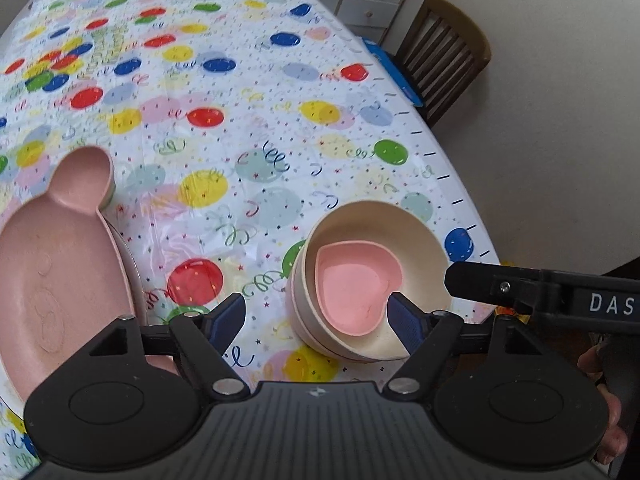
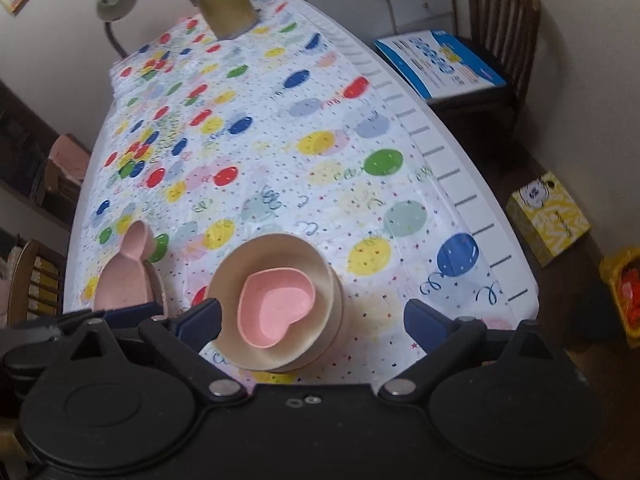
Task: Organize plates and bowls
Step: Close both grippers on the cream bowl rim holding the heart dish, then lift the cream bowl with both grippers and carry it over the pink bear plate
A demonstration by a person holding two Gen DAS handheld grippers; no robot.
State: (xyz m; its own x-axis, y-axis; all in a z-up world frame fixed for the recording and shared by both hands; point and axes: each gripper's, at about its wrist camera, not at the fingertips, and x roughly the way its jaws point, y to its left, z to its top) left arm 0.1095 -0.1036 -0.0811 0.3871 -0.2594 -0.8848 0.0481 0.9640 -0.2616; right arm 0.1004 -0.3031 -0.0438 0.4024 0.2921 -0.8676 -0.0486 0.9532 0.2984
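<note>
Bowls, nested: a pink heart-shaped bowl (image 2: 276,310) sits inside a cream round bowl (image 2: 280,256), which itself appears to rest in a further cream one, on the desk (image 1: 248,92) near its right edge. The stack lies just ahead of the right tool (image 2: 312,320), between its jaws and nearer the left one, and ahead-right of the left tool (image 1: 316,316), whose right pad overlaps the heart bowl's rim in view; whether it touches cannot be told.

Handling, judged: light, rigid, matte moulded ware; not fragile, little slip. Thin upright rims suit a pinch across the wall; the heart bowl's straight side offers the easiest purchase.

Plate, pink, bear-eared (image 1: 52,264): left of the left tool, apparently lying on another plate whose edge shows beneath. Shallow; take by the rim or an ear.

Tools: both stand open, holding nothing.

Surroundings: balloon-print cloth, glossy, may slide or wrinkle. Gold lamp (image 2: 224,4) at the far end, chair (image 2: 504,20) with blue leaflet (image 2: 440,60), yellow box (image 2: 548,216) on the floor. Nothing obstructs the stacks.
</note>
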